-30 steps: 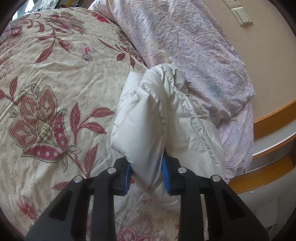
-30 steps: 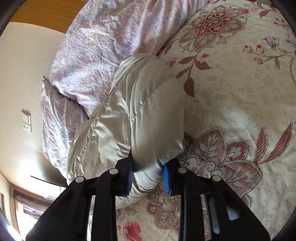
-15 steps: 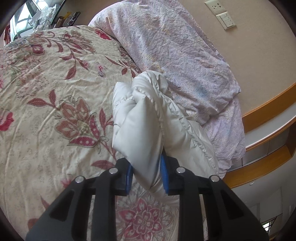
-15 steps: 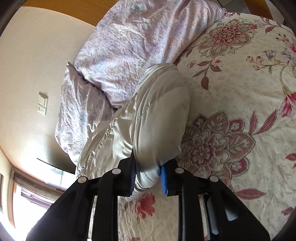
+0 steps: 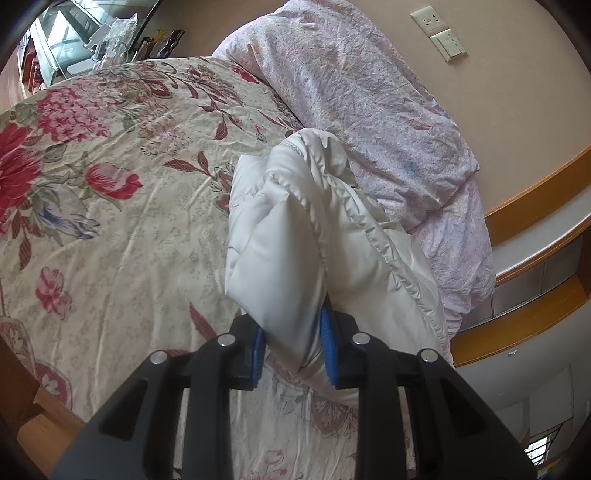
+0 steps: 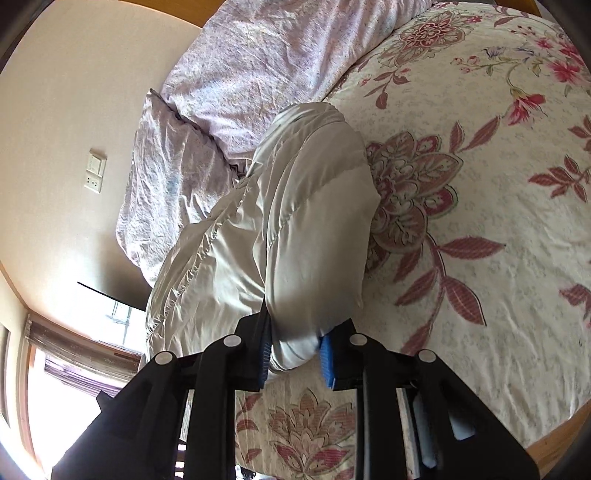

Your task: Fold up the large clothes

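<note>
Carried sideways over the floral bedspread point(image 5: 110, 221), both tools pinch the puffy quilted jacket point(image 5: 295, 240).

White jacket point(image 5: 295, 236) far end hidden; shelf clutter point(image 5: 110, 33) too small; bedspread point(image 6: 480, 221) cut by frame.

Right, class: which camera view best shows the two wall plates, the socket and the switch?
The left wrist view: the pale socket plate and the white switch plate sit lit and separate at upper right, with holes and rocker lines visible. The right wrist view shows both plates smaller, near its left edge, with less detail.
</note>
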Demonstrator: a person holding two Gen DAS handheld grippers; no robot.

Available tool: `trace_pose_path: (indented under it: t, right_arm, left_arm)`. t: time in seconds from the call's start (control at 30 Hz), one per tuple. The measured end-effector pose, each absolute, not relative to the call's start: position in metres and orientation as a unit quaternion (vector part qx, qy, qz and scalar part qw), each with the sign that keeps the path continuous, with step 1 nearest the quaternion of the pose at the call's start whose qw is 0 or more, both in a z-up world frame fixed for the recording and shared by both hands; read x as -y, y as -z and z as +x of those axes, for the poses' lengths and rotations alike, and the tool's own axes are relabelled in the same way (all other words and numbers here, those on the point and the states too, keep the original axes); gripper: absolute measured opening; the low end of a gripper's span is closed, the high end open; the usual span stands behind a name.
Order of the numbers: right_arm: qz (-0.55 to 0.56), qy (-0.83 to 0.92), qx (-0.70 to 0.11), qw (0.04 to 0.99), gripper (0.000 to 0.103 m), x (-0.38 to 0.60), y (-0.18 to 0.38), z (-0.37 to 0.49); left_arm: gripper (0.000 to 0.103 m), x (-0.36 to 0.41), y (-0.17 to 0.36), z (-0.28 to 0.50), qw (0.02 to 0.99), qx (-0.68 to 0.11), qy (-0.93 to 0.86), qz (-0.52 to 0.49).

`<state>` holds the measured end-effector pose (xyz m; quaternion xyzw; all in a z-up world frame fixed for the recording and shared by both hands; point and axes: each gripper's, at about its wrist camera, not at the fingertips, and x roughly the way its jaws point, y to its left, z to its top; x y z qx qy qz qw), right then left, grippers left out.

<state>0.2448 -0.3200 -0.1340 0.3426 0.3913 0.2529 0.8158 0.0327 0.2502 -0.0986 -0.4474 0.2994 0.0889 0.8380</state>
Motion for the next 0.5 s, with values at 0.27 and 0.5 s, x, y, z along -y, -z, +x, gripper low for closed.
trace_pose_path:
  t: [0.27,0.5]
  right_arm:
    - [0.25,-0.225,-0.396,0.855,0.045,0.319,0.138,0.205]
    - [0.156,-0.124,-0.313,0.929,0.065,0.316,0.101,0.189]
  left_arm:
    - [0.034,-0.245,0.112,0.0,0.84,-0.293,-0.101,-0.444]
    - [0.071,-0.24,0.11,-0.002,0.861,-0.288,-0.135,-0.396]
